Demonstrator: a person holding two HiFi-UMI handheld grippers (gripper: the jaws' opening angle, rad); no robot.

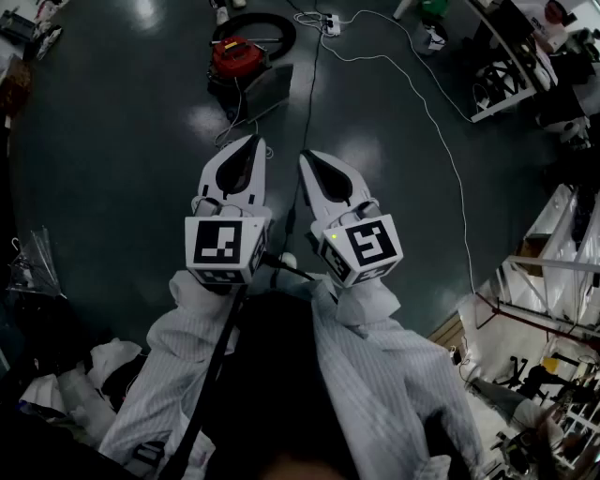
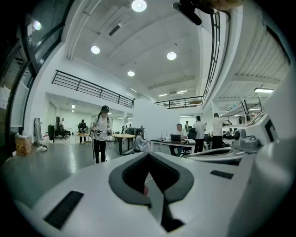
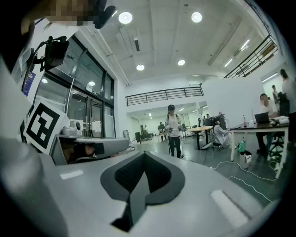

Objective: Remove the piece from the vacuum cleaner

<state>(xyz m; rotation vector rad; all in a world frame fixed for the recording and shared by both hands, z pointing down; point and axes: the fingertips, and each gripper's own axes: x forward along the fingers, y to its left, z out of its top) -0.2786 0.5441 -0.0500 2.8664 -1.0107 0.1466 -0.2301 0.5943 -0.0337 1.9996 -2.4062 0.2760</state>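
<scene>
The vacuum cleaner [image 1: 236, 54], red-bodied with a black hose coiled round it, sits on the dark floor far ahead, with a flat grey part [image 1: 267, 89] lying against it. Both grippers are held side by side at nearly level aim, well short of the cleaner. The left gripper [image 1: 251, 142] has its jaws together with nothing held; in its own view the left gripper [image 2: 149, 156] points into the hall. The right gripper [image 1: 307, 157] is also shut and empty, and the right gripper [image 3: 144, 155] shows its dark pads meeting. The cleaner appears in neither gripper view.
A white cable [image 1: 441, 131] and a power strip [image 1: 328, 23] run across the floor ahead. White racks [image 1: 553, 253] stand at right, bags and clutter [image 1: 37, 262] at left. A standing person [image 3: 174, 129] and desks [image 3: 259, 127] with seated people fill the hall.
</scene>
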